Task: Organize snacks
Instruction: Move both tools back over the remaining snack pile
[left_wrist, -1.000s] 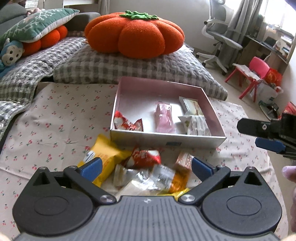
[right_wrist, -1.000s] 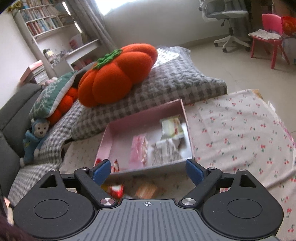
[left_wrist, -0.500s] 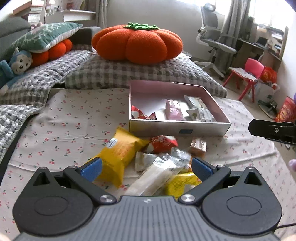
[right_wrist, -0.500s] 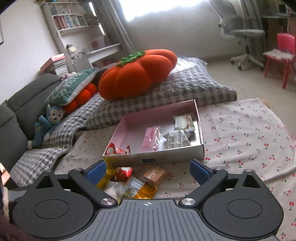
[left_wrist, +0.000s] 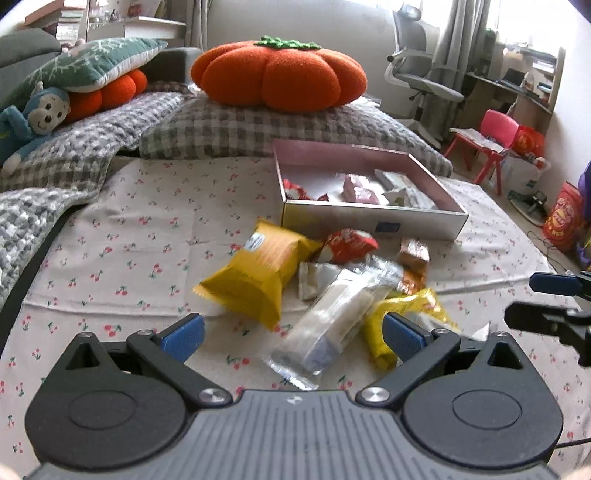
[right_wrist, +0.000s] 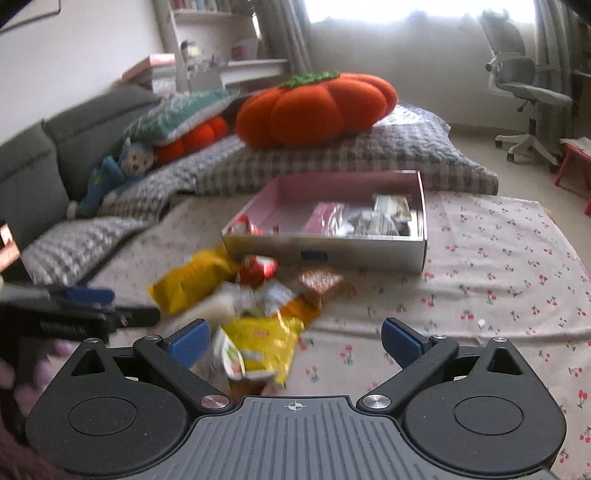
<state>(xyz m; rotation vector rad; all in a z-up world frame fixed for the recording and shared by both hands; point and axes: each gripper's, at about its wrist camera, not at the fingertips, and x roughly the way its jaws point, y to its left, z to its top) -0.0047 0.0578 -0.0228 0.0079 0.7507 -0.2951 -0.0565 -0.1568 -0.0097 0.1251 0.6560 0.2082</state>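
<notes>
A pink open box (left_wrist: 373, 221) sits on the cherry-print cloth and holds red, pink and pale wrapped snacks. In front of it lies a loose pile: a big yellow packet (left_wrist: 258, 277), a red packet (left_wrist: 347, 243), a brown one (left_wrist: 413, 254), a long clear packet (left_wrist: 332, 325) and a small yellow packet (left_wrist: 402, 314). My left gripper (left_wrist: 293, 336) hovers open just over the clear packet. My right gripper (right_wrist: 295, 339) hangs over the small yellow packet (right_wrist: 266, 339) with its jaws opening, and the pads press on nothing. The box (right_wrist: 325, 254) lies beyond the pile.
A grey checked cushion (left_wrist: 258, 133) with an orange pumpkin pillow (left_wrist: 280, 77) lies behind the box. A blue monkey toy (left_wrist: 29, 122) and more pillows are at the far left. An office chair (left_wrist: 421, 81) and a pink chair (left_wrist: 491, 140) stand on the floor to the right.
Both grippers have drawn back from the box and sunk toward the snack pile. The right gripper has rolled level and its jaws stand wider.
</notes>
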